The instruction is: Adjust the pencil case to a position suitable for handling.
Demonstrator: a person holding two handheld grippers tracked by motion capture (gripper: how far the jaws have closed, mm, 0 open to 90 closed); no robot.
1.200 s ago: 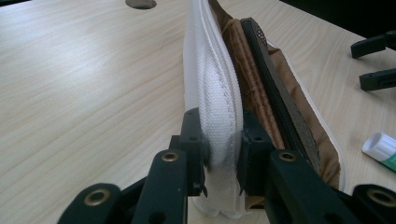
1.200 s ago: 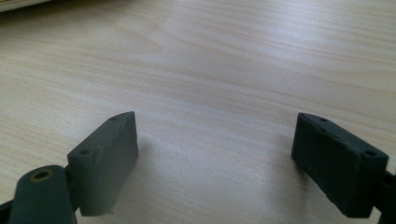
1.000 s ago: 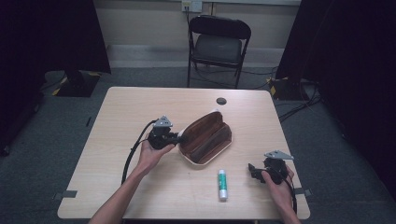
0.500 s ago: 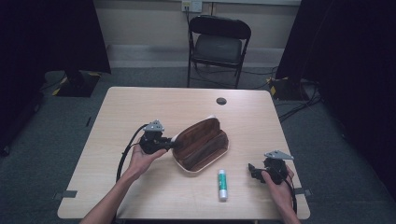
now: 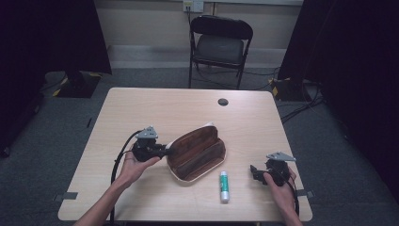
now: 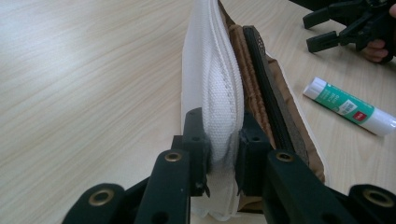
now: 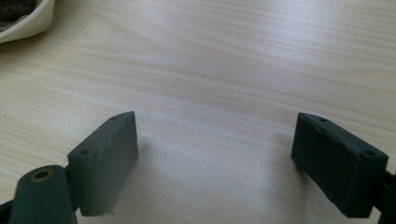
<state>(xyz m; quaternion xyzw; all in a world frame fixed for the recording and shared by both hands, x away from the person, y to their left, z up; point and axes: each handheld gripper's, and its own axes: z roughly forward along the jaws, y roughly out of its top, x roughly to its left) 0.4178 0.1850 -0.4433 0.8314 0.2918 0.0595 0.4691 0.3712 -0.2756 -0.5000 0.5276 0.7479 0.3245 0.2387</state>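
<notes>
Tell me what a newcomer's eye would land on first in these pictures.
First, the open white fabric pencil case with a brown lining, lying mid-table, its white wall pinched by the left tool at the case's left end. Next, the white glue stick with a green label, lying just to the case's right, towards the near edge. The right tool sits open near the table's right edge.

bare table point(image 5: 155, 113) lies open; glue stick point(image 5: 224, 186) sits beside the pouch point(image 5: 197, 153).
</notes>
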